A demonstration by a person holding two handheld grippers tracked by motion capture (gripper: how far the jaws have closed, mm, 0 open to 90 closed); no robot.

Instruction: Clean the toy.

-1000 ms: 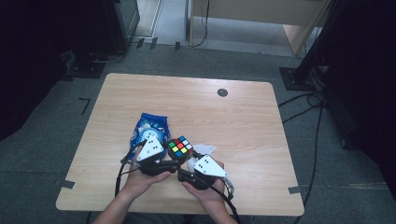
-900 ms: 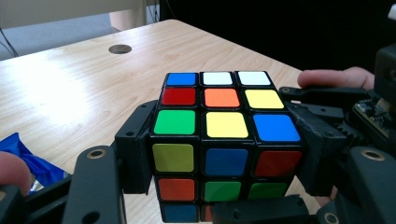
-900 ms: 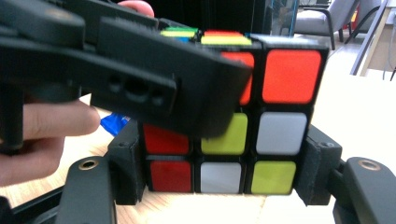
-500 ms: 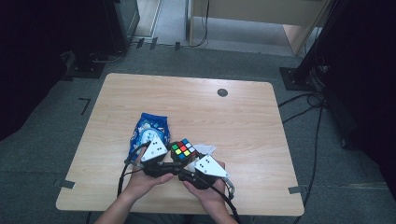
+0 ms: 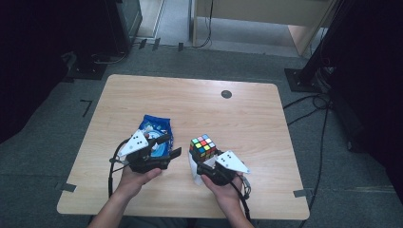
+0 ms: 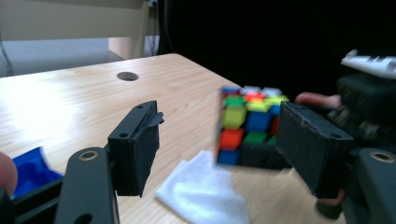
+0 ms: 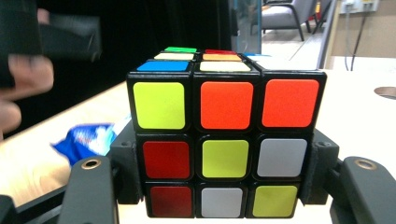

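At about 8 o'clock on the desk (image 5: pixel 247 102), seen from the high view, the left gripper (image 5: pixel 167 146) hangs just over the blue snack bag (image 5: pixel 157 129), which lies flat on the wood. Jaws wide, nothing between the pads; they have just been opening a little further. In the left gripper view the two black pads stand apart with only bare desk and a white tissue (image 6: pixel 205 189) showing in the gap, and the cube sits beyond them, well clear.

Moving right, at roughly 6 o'clock on the desk, the Rubik's cube (image 5: pixel 203 146) is clamped in the right gripper (image 5: pixel 202 161), held above the tissue. The right gripper view shows the jaws pressing on the lower two layers of the cube from either side, upright, scrambled face toward the camera; top layer stands free above the pads.

Judgement: step in hand is a one-handed hold of the cube, with the left gripper released and drawn off toward 9 o'clock. The two grippers sit well apart.

Next move likely calls for the left jaws to come back in toward 3 o'clock, line up square on the free top layer, close, and turn it while the right holds steady. Risk: off-centre grip jams the layer.
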